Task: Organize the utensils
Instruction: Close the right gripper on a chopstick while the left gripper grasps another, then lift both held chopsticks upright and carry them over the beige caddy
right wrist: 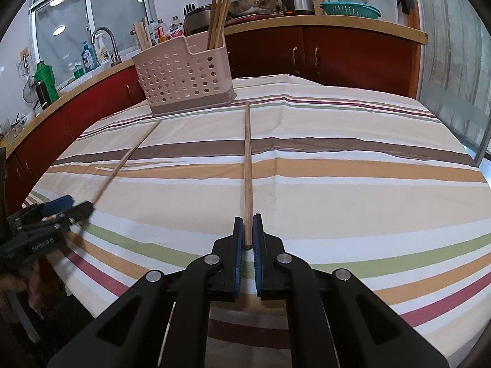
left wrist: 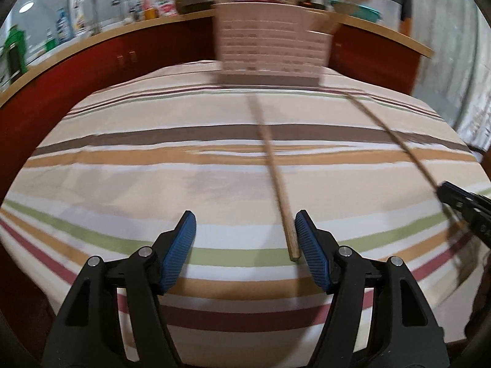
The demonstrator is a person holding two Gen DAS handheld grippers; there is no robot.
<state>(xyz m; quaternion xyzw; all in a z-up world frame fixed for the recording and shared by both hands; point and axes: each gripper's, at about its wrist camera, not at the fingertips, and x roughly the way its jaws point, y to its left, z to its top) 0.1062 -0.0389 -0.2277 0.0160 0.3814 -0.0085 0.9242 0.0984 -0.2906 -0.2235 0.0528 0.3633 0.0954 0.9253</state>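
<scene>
Your right gripper (right wrist: 248, 230) is clenched on the near end of a long, thin wooden chopstick (right wrist: 247, 165), pale brown and straight, whose far tip reaches toward the base of the holder (right wrist: 184, 82) at the back of the table. Your left gripper (left wrist: 245, 236) stands released, its blue pads (left wrist: 181, 245) well apart, with the near end of a second chopstick (left wrist: 276, 184) lying on the cloth between them, just beside the right pad; whether it touches that pad you cannot tell. This second stick looks the same: slim, light wood, with a blunt cut end nearest you. Both lie on a striped tablecloth (right wrist: 353, 168) banded in cream, brown, tan, green and dark red. The holder is a pinkish plastic caddy with rows of round holes and a darker base, and several more chopsticks (right wrist: 221, 9) stand upright in its right compartment.
</scene>
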